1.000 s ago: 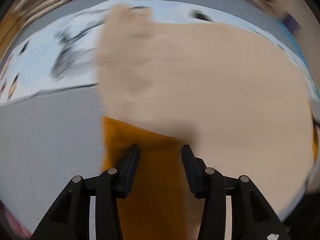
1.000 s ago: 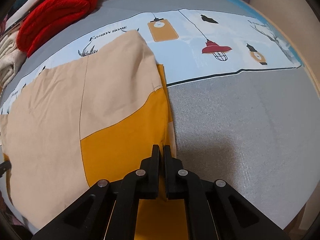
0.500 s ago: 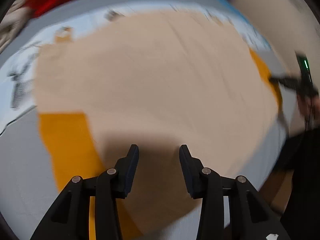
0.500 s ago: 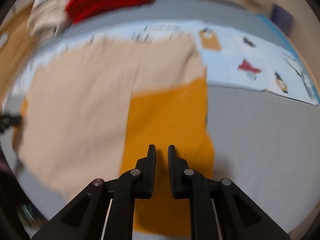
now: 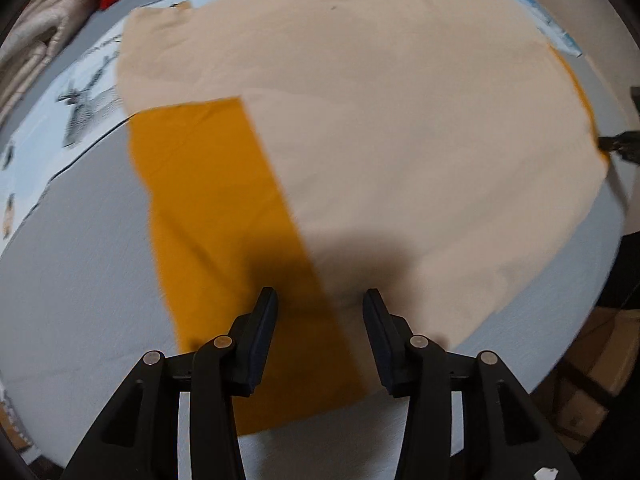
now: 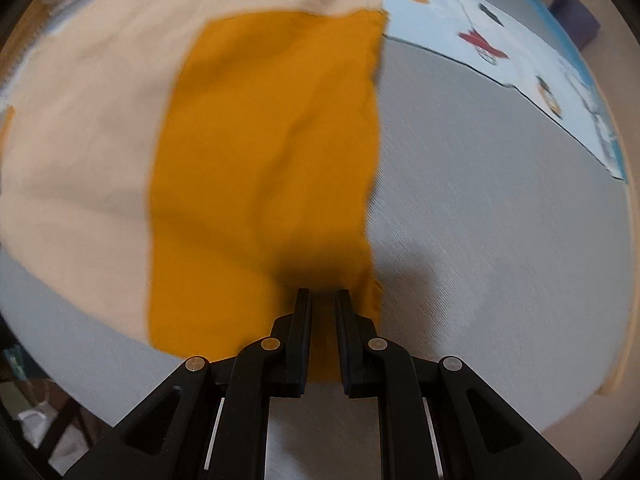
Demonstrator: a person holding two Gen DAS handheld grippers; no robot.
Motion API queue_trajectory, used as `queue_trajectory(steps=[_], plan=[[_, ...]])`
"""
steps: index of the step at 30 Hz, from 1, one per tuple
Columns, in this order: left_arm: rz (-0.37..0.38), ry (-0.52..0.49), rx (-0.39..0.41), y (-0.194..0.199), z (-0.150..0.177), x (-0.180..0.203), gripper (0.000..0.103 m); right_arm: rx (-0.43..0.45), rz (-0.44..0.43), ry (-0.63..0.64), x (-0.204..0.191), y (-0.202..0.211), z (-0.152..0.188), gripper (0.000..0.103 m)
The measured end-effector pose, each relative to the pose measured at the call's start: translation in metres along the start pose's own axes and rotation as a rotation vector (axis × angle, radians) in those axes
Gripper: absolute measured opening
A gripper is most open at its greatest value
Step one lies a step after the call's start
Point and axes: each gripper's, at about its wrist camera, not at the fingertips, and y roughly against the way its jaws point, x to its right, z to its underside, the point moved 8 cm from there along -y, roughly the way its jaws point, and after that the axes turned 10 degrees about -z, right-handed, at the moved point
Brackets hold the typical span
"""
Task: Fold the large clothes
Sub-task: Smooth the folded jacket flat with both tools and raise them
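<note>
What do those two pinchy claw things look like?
Both are black. The left gripper and the right gripper each have two flat, straight fingers on angled arms with cut-out holes and round silver pins at the joints. No sleeves or cables show.

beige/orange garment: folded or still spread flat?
Folded over, partly: the garment shows a beige layer lying over an orange layer, flat on the grey table.

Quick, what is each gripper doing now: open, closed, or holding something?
Left gripper: open, holding nothing, above the garment.
Right gripper: narrow gap between its jaws, nothing visibly clamped.
</note>
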Motion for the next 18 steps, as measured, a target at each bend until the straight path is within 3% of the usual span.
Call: queue_trajectory(steps=[2,4,6,11,15,18], plan=[[-0.046,0.001,-0.007,0.003,0.011,-0.002,0.042,-0.007,0.062,-0.001,0.007,0.002,0.006,0.013],[-0.122,0.021,-0.006,0.016,0.019,-0.007,0.027,0.041,0.119,-0.016,0.013,0.016,0.007,0.013],[-0.176,0.070,0.049,0.042,0.021,-0.010,0.023,0.151,0.153,-0.034,0.013,0.046,0.000,0.013],[-0.180,0.232,0.244,0.118,0.027,0.007,0.023,0.450,0.096,-0.119,-0.019,0.129,-0.007,0.014],[-0.151,0.320,0.349,0.151,0.023,0.020,0.023,0.567,0.043,-0.133,-0.063,0.162,0.005,0.014],[-0.131,0.363,0.379,0.153,0.025,0.037,0.023,0.589,0.008,-0.127,-0.086,0.168,0.016,0.014]])
